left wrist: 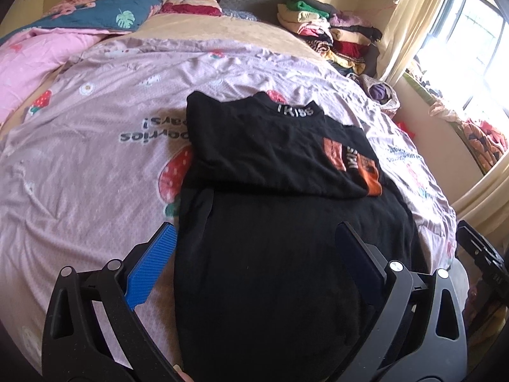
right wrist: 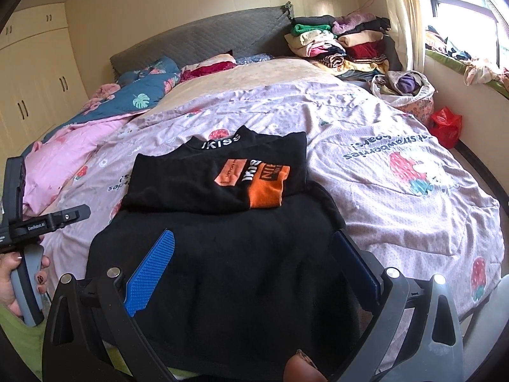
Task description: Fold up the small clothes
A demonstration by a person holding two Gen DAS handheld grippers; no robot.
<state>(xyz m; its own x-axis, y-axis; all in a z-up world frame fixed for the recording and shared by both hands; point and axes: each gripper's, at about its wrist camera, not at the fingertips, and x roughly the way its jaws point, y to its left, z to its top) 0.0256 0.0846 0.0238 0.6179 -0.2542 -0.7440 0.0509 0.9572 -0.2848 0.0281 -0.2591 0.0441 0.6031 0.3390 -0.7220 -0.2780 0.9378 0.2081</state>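
Observation:
A black garment (left wrist: 270, 270) (right wrist: 222, 254) with an orange print lies on the pink strawberry bedspread (left wrist: 95, 165) (right wrist: 397, 159), its sides folded inward over the middle. White letters show at its collar (left wrist: 295, 110) (right wrist: 222, 144). My left gripper (left wrist: 254, 238) hovers open above the garment's near half, blue pads wide apart, nothing between them. My right gripper (right wrist: 254, 248) is likewise open over the near hem, holding nothing. The left gripper's body (right wrist: 38, 222) shows at the left edge of the right wrist view, held by a hand (right wrist: 9, 283).
Stacks of folded clothes (left wrist: 331, 28) (right wrist: 343, 41) stand at the bed's far right corner. A crumpled pink and blue quilt (left wrist: 79, 31) (right wrist: 111, 105) lies far left. A cloth-filled bag (right wrist: 407, 92) and a red bag (right wrist: 445, 125) sit beside the bed under the window.

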